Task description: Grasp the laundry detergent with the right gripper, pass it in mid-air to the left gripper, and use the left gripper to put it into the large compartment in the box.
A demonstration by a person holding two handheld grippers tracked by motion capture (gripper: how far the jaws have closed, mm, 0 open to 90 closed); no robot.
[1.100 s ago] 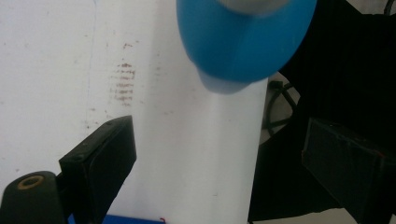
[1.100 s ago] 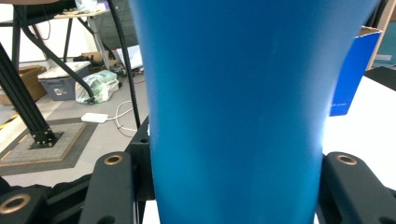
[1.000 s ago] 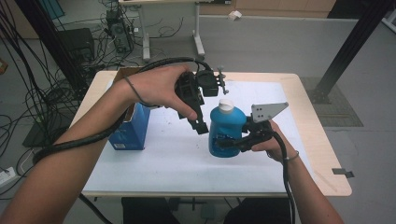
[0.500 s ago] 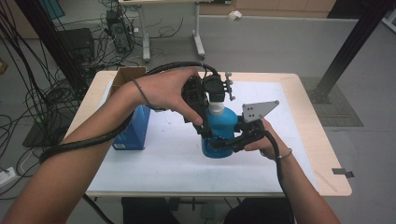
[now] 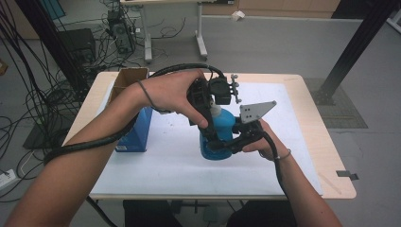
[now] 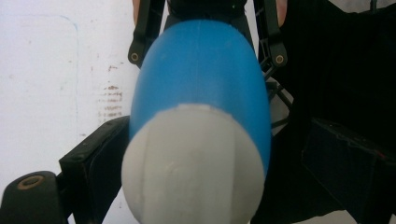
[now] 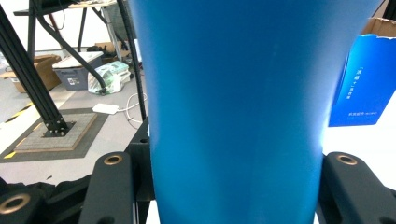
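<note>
A blue bottle (image 5: 226, 124) with a white cap (image 6: 191, 168) stands upright on the white sheet. My right gripper (image 5: 222, 144) comes in level from the right and is shut on the bottle's lower body (image 7: 233, 93), a jaw pressed to each side. My left gripper (image 5: 213, 118) points down over the top of the bottle. In the left gripper view the cap sits between its jaws: the left jaw lies against it and the right jaw stands apart from it. The left hand hides most of the cap in the high view.
An open-topped blue carton (image 5: 137, 127) stands at the sheet's left edge, close to the left forearm; it also appears in the right gripper view as the blue carton (image 7: 364, 84). The wooden table (image 5: 326, 156) carries the white sheet (image 5: 165, 165). Cables and black frame posts surround the table.
My left gripper has moved right and down from beside the bottle to over its cap. The bottle and my right gripper have shifted slightly left.
</note>
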